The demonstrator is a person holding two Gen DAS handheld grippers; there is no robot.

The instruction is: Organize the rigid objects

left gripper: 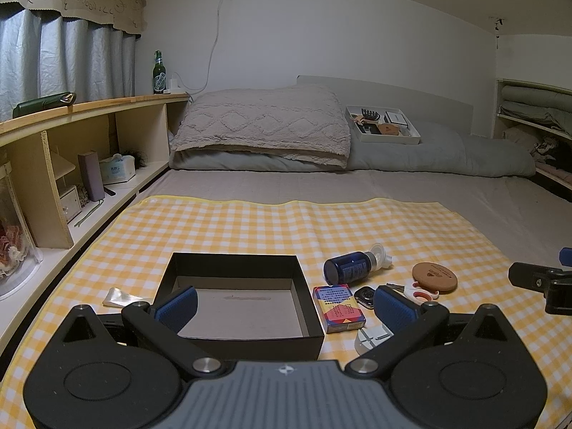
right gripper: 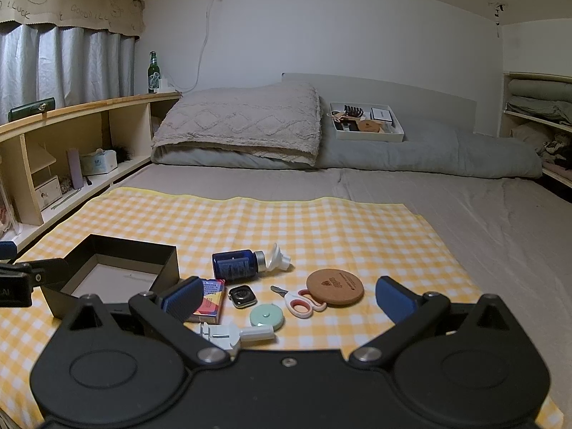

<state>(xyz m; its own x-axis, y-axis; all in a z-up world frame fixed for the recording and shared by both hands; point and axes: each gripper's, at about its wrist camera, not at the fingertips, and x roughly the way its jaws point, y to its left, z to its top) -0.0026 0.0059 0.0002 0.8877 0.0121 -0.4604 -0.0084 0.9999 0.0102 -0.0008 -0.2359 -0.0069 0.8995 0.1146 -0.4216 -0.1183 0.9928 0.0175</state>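
Note:
An open black box (left gripper: pixel 304 282) (right gripper: pixel 168 261) sits on the yellow checked cloth (left gripper: pixel 232 228) (right gripper: pixel 250 225). To its right lie a blue bottle (left gripper: pixel 348 268) (right gripper: pixel 236 264), a card box (left gripper: pixel 338 307) (right gripper: pixel 211 302), a smartwatch (left gripper: pixel 364 296) (right gripper: pixel 243 296), scissors (left gripper: pixel 420 293) (right gripper: pixel 302 304), a round cork coaster (left gripper: pixel 434 276) (right gripper: pixel 334 287), a mint tape measure (right gripper: pixel 266 316) and a white plastic piece (left gripper: pixel 370 338) (right gripper: pixel 232 334). My left gripper (left gripper: pixel 286 305) is open and empty over the box's near side. My right gripper (right gripper: pixel 289 300) is open and empty above the small items.
A pillow (left gripper: pixel 264 125) and grey bolster (left gripper: pixel 447 153) lie at the bed's head with a white tray of items (left gripper: pixel 386 136) on top. Wooden shelves (left gripper: pixel 89 107) run along the left with a green bottle (left gripper: pixel 159 73). A clear wrapper (left gripper: pixel 121 296) lies left of the box.

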